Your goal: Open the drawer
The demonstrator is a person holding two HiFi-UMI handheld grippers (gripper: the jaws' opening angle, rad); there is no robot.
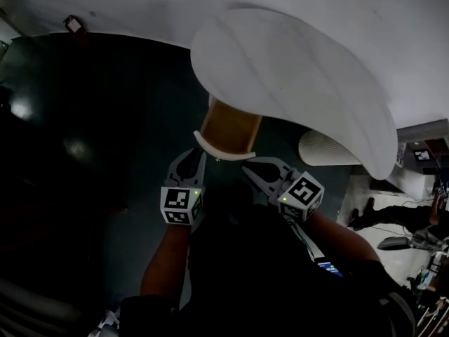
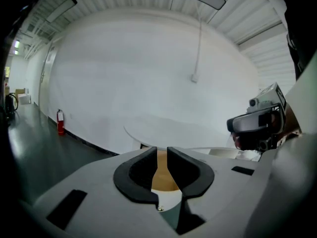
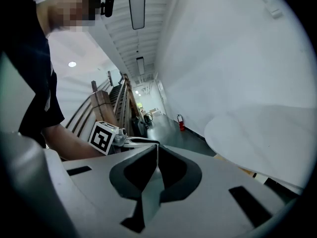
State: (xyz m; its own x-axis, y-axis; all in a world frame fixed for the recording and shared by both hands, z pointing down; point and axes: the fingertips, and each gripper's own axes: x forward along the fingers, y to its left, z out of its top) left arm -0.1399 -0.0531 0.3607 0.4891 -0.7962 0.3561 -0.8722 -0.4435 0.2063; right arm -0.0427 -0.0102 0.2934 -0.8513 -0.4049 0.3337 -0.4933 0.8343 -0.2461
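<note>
You are holding the left gripper point(image 2: 162, 150) with its jaws slightly apart on nothing, and the right gripper point(image 3: 157, 145) with its jaws pressed together. Both are sitting just before the drawer point(image 1: 228, 126), which is standing open under the table's point(image 1: 295, 76) near edge, showing bare wood inside.

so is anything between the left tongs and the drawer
Nothing visible does. The left tongs sit right by the drawer, at its white front, with nothing between them; it already sticks out from under the tabletop.
</note>
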